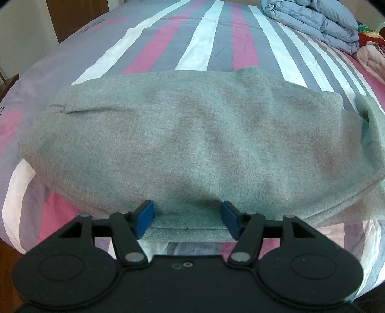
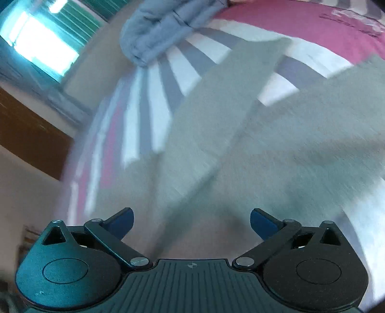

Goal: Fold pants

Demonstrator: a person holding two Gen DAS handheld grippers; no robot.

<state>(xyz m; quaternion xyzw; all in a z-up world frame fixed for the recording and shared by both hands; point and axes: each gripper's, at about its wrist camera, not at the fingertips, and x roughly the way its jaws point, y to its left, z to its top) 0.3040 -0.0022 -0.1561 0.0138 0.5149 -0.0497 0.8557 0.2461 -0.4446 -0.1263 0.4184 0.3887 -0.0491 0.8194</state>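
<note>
Grey fleece pants (image 1: 192, 144) lie on the striped bed, folded into a wide bundle that fills the left wrist view. My left gripper (image 1: 187, 218) is open at the pants' near edge, with a strip of grey hem lying between its blue pads (image 1: 144, 218) without being pinched. In the blurred right wrist view the same grey pants (image 2: 264, 144) spread across the sheet, with two legs running up and away. My right gripper (image 2: 191, 222) is open and empty, just above the fabric.
The bed has a pink, grey and white striped sheet (image 1: 216, 43). A folded blue quilt (image 1: 317, 21) lies at the far right, with more bedding beside it. The quilt (image 2: 156, 31), a bright window (image 2: 41, 41) and a wooden board (image 2: 28, 134) show in the right wrist view.
</note>
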